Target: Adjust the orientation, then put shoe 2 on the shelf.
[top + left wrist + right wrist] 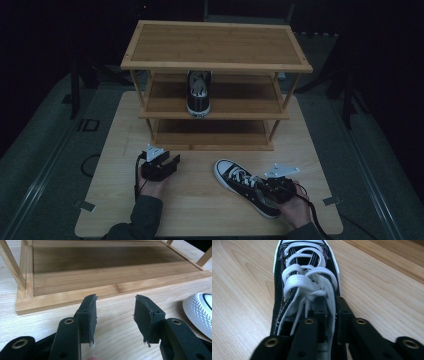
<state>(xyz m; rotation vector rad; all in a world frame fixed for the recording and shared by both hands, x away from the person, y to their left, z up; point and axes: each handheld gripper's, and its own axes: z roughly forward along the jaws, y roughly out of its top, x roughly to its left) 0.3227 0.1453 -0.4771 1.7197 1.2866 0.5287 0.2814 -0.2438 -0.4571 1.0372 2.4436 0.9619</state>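
Note:
A black sneaker with white laces (243, 183) lies on the table, toe pointing to the far left. My right gripper (269, 185) is at its heel end. In the right gripper view the sneaker (304, 277) runs away from me, and my right gripper (332, 307) is shut on the side wall of its opening, one jaw inside and one outside. My left gripper (169, 161) rests to the left of the sneaker, open and empty. In the left gripper view the left gripper (115, 312) faces the rack's bottom shelf (100, 272), with the sneaker's white toe cap (200, 312) at the right.
A three-tier wooden shoe rack (215, 65) stands at the back of the wooden table (200, 205). A matching black sneaker (198, 95) stands on its middle shelf, heel toward me. The surroundings beyond the table are dark.

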